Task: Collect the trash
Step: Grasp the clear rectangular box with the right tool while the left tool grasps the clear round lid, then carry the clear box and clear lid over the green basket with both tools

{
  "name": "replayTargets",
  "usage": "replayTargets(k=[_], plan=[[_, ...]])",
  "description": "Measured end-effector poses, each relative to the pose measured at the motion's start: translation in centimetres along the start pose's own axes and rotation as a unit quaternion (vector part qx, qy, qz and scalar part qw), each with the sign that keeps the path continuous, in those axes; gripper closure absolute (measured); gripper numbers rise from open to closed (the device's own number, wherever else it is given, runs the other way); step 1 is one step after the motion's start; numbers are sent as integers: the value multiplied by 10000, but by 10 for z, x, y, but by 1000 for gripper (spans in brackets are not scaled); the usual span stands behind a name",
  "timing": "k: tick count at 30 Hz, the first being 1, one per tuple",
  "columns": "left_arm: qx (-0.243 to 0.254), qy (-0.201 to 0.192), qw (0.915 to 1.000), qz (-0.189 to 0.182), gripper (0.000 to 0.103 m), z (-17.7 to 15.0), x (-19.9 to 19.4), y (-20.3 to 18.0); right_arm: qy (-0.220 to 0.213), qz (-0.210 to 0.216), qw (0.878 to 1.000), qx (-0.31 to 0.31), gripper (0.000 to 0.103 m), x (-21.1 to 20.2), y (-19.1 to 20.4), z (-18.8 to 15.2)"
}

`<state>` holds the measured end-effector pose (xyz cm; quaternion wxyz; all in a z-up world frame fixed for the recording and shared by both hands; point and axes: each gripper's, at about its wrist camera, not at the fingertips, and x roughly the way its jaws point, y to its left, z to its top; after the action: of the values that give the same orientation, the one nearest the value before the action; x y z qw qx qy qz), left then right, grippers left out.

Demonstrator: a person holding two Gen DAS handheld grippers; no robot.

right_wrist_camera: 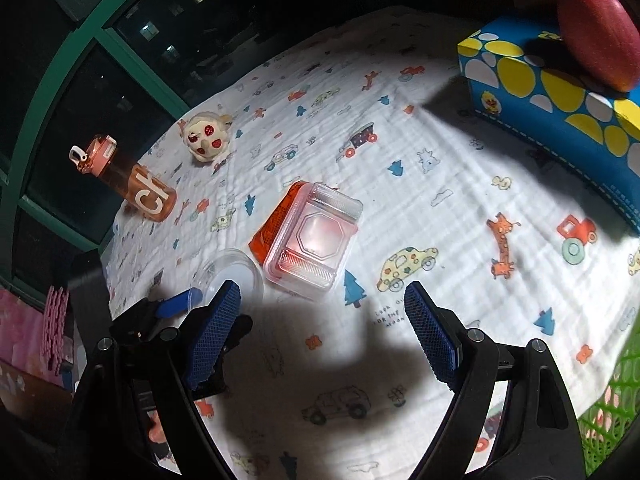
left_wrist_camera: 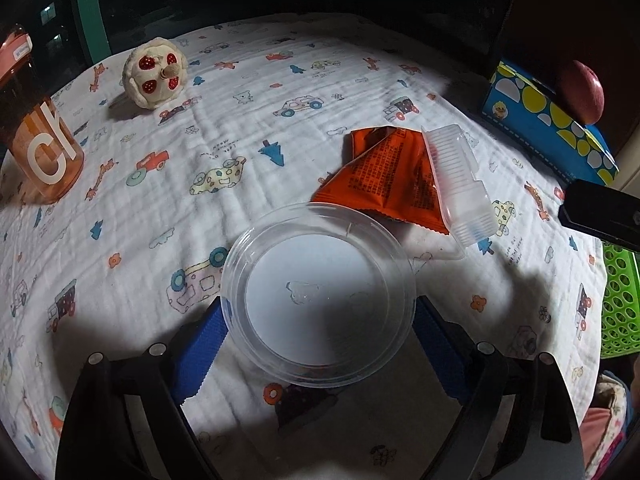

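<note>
The left gripper (left_wrist_camera: 318, 344) has its two blue pads on either side of the round clear plastic lid (left_wrist_camera: 318, 308). The pads look like they touch its rim, so I think it is squeezing the lid to lift it, but I cannot be sure the grip is tight. The lid sits low over the white cloth with cars and giraffes (left_wrist_camera: 200, 152).

The right gripper (right_wrist_camera: 324, 332) is wide open and holds nothing. It hangs over bare cloth, likely waiting its turn.

Just past the lid lies more trash: a clear plastic snack tray (right_wrist_camera: 314, 240) resting partly on top of a crumpled orange wrapper (left_wrist_camera: 384, 176). The tray would have to come off first, or both go together.

The green plastic basket (left_wrist_camera: 620, 300) at the table's right edge is probably where trash goes.

Not trash, I think: the orange water bottle (right_wrist_camera: 138, 188), the round white toy with red spots (left_wrist_camera: 154, 72), and the blue spotted box (right_wrist_camera: 560, 100) with a red apple (right_wrist_camera: 596, 28) on it. They stand well apart from the grippers.
</note>
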<state>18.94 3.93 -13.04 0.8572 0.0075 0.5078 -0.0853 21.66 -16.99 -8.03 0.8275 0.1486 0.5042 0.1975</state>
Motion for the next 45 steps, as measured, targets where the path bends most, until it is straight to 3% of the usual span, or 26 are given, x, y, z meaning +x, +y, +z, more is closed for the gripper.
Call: replayTargets(k=[11,15,21,23,34,45], plan=[[-183,-175,9997,30,15,-4,-21,17,246,-21,9993,271,22,52,7,23],[-213,-209,9996,10,15,-3,-25,20,343,-7,9986,415,27,65,4,27],[-236,-215,9995,27,15,-5,-28,20,469,-4,9976,502,43,75,3,26],[-239,-205,9995,25,15,-6,-28,20,440,-6,9978,501,44,74,3,24],[-186,-246,9995,-25,15,-10,-38,6,175,-54,9998,114,46,29,1,3],[-5,-328,9992,-243,15,-20,-57,-33,-311,-398,9981,-352,46,-38,-1,-30]])
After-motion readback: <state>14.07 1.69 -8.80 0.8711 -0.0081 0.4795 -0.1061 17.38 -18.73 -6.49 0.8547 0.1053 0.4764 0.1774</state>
